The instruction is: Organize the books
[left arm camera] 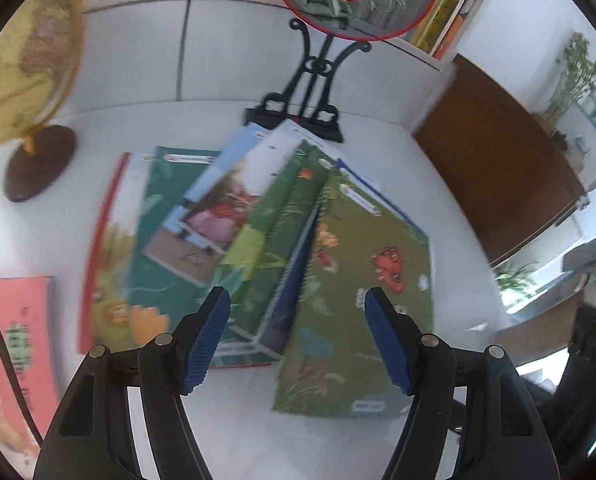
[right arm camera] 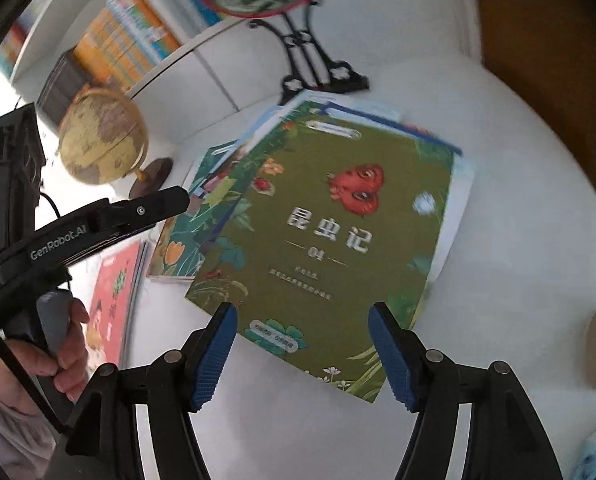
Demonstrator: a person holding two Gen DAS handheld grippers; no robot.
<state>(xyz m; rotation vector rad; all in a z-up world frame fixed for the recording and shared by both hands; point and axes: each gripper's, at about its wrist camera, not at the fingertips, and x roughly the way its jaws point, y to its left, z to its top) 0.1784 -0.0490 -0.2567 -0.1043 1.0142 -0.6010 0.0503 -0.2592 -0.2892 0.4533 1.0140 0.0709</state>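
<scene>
Both grippers, left gripper (left arm camera: 298, 300) and right gripper (right arm camera: 302, 316), hang released, nothing between the pads. Picture books lie fanned just in front of the black fan stand (left arm camera: 298, 120); olive insect book (right arm camera: 330, 232) on top. Blur hides the edges, probably loose. Advice: pinch the olive book's near edge, square it toward the stand

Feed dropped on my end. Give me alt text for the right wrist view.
The open right gripper hovers over an olive-green book with a red insect cover, topmost in a loose, fanned pile on a white table. To the left are the left gripper, a pink book and a globe.
</scene>
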